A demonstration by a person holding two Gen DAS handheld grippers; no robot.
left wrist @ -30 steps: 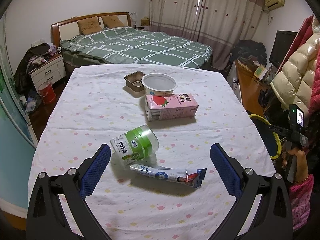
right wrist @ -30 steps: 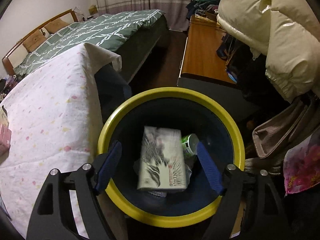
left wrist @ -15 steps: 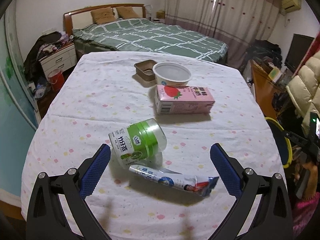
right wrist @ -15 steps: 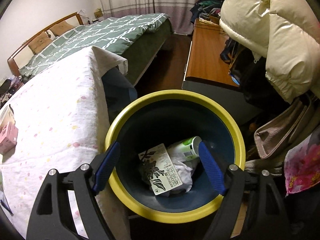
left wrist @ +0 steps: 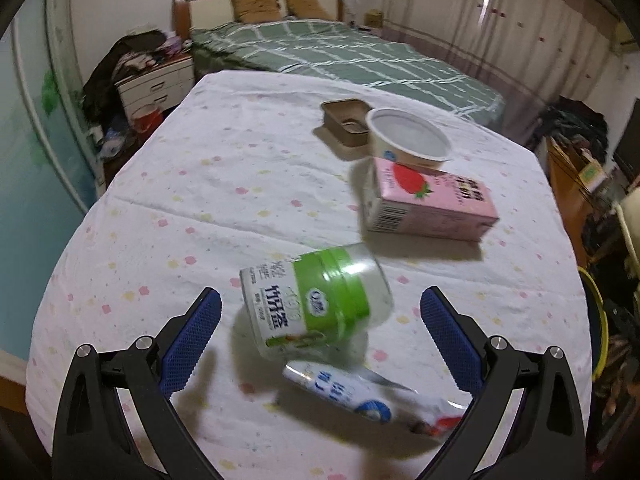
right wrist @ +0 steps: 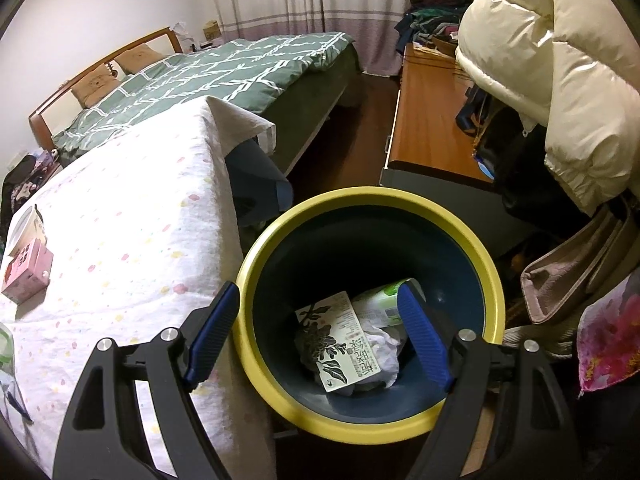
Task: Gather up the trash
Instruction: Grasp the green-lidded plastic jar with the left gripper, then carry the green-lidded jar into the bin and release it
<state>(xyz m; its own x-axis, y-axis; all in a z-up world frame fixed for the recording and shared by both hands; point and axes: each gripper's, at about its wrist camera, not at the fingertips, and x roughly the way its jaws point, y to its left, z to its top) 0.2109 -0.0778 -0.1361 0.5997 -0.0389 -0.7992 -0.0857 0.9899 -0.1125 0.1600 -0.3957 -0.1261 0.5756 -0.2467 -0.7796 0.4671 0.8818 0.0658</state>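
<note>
My left gripper (left wrist: 320, 334) is open and empty, low over the table, with a green-and-white jar (left wrist: 316, 308) lying on its side between its fingers. A crumpled wrapper (left wrist: 372, 398) lies just in front of the jar. Farther back are a pink strawberry milk carton (left wrist: 430, 204), a white cup (left wrist: 408, 140) and a brown tray (left wrist: 346, 122). My right gripper (right wrist: 320, 336) is open and empty above the yellow-rimmed bin (right wrist: 360, 420). Inside the bin lie a flower-printed box (right wrist: 340, 344), a green-and-white container and crumpled paper.
The table has a white dotted cloth (left wrist: 224, 184). The bin stands on the floor off the table's right edge (left wrist: 596, 320). A bed (left wrist: 340, 56), a nightstand (left wrist: 156, 80), a wooden desk (right wrist: 432, 120) and a cream puffer jacket (right wrist: 552, 60) surround it.
My left gripper has moved forward and down toward the jar, which now sits between its fingers. The box dropped from my right gripper into the bin; that gripper has drawn back and left.
</note>
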